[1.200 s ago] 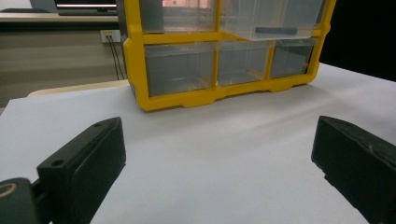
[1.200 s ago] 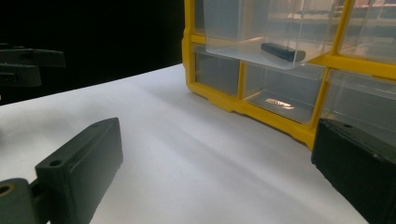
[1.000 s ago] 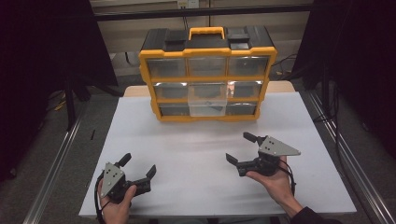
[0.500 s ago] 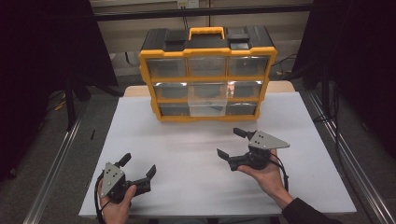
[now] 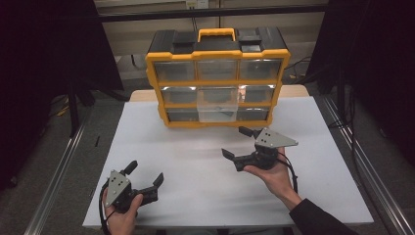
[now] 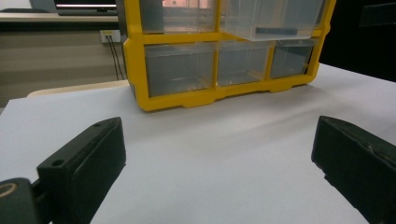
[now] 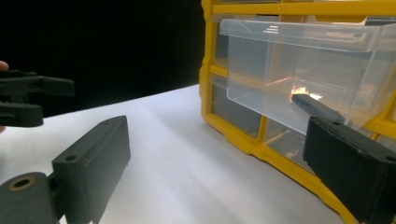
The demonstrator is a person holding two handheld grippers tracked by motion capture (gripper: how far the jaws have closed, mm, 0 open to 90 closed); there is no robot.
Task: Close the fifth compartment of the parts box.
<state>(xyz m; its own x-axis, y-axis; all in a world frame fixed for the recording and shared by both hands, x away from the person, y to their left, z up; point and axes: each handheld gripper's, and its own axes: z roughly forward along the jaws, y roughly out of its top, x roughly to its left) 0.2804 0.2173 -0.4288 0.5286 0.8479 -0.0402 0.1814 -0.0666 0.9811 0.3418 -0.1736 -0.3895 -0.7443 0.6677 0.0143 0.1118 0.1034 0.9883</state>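
The right tongs (image 5: 241,142) are hovering open over the desk (image 5: 195,161), jaws just easing inward with nothing between them; straight ahead, the clear drawer (image 5: 217,104) is jutting from the yellow organizer (image 5: 218,78). The left tongs (image 5: 145,174) are gaping empty, well apart.

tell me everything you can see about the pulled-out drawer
The drawer is clear plastic, box-shaped with a flared rim, and sits in the middle row, centre slot of the yellow organizer. It juts forward, half open, level. A dark flat bar lies on its floor. Neither gripper touches it.
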